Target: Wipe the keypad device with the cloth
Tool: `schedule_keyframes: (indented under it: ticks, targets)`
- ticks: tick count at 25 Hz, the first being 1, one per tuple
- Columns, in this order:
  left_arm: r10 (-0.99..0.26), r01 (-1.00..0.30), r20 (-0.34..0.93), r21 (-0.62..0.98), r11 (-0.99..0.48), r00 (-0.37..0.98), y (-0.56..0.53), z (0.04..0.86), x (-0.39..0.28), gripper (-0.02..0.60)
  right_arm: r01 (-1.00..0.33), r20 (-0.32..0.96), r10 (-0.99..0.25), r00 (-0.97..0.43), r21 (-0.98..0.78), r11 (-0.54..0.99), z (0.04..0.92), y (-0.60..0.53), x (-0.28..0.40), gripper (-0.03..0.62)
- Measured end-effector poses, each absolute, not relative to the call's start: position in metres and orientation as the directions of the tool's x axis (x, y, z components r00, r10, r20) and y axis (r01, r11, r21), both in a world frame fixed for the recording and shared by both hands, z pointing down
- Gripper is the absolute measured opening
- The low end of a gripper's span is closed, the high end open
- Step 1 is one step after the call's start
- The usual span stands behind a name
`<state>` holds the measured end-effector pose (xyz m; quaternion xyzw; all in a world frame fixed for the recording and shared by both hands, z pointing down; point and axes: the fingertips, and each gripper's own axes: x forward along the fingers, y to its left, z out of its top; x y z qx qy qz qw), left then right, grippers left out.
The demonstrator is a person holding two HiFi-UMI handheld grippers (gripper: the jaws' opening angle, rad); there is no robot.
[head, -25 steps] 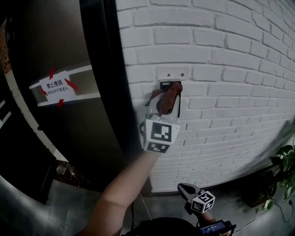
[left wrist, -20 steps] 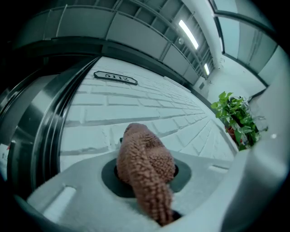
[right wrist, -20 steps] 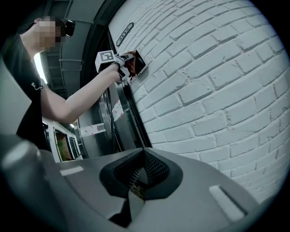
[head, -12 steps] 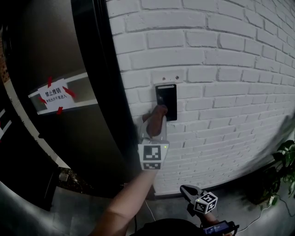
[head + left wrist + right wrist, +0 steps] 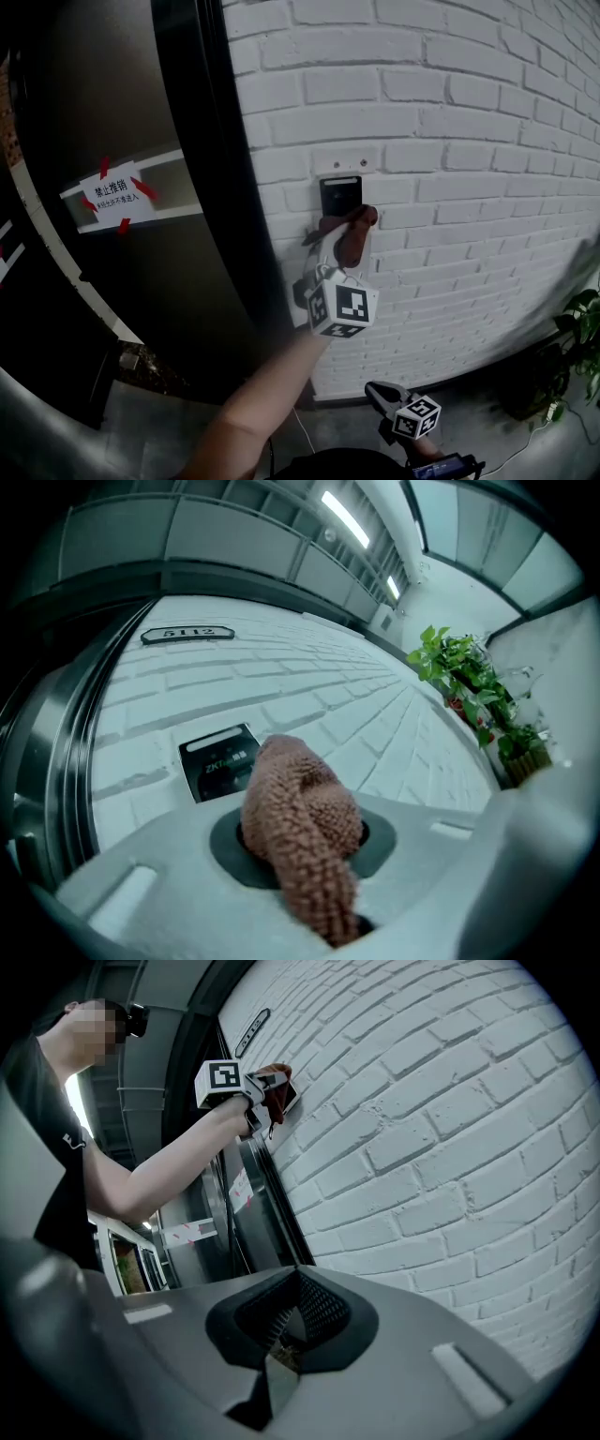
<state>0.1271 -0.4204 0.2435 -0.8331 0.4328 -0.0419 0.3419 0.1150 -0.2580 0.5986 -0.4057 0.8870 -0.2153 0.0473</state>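
- Keypad device: centre of the head view, mounted on the white brick wall.
- Left hand-held gripper: clamped on the brown cloth, which lay over the device's lower part.
- Right hand-held gripper: bottom of frame, closed, empty.
- Technique advised: light, even, overlapping strokes across the whole face.

The keypad device shows "ZKT" on its dark face. Above it a number plate reads "5112". Left of it, a paper sign on the door is headed "禁止推销", its smaller line unreadable.
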Motion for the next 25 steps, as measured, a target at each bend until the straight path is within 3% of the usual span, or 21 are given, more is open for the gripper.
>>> schedule_keyframes:
  ticks: [4,8,15,20,25]
  targets:
    - [-0.753,-0.628,-0.145,-0.662,-0.408,0.642,-0.420,0.286,0.129,0.054,-0.701,0.088,-0.747,-0.659,-0.432,0.568,0.601,-0.258,0.120,0.002]
    - [-0.764,-0.495,-0.081,-0.804,-0.330,0.640,-0.420,0.306,0.142,0.055,-0.702,0.097,-0.745,-0.659,-0.435,0.564,0.606,-0.259,0.117,0.002]
    - [-0.789,-0.466,-0.171,-0.870,-0.159,0.590,-0.426,0.198,0.150,0.055,-0.722,0.126,-0.755,-0.644,-0.425,0.546,0.612,-0.262,0.121,0.002]
    - [-0.764,-0.621,-0.253,-0.748,-0.235,0.594,-0.428,0.142,0.121,0.055,-0.691,0.060,-0.776,-0.628,-0.504,0.519,0.605,-0.262,0.129,0.002]
    - [-0.767,-0.779,-0.398,-0.592,-0.205,0.503,-0.429,0.161,0.068,0.055,-0.709,0.073,-0.783,-0.618,-0.481,0.516,0.604,-0.260,0.137,0.002]
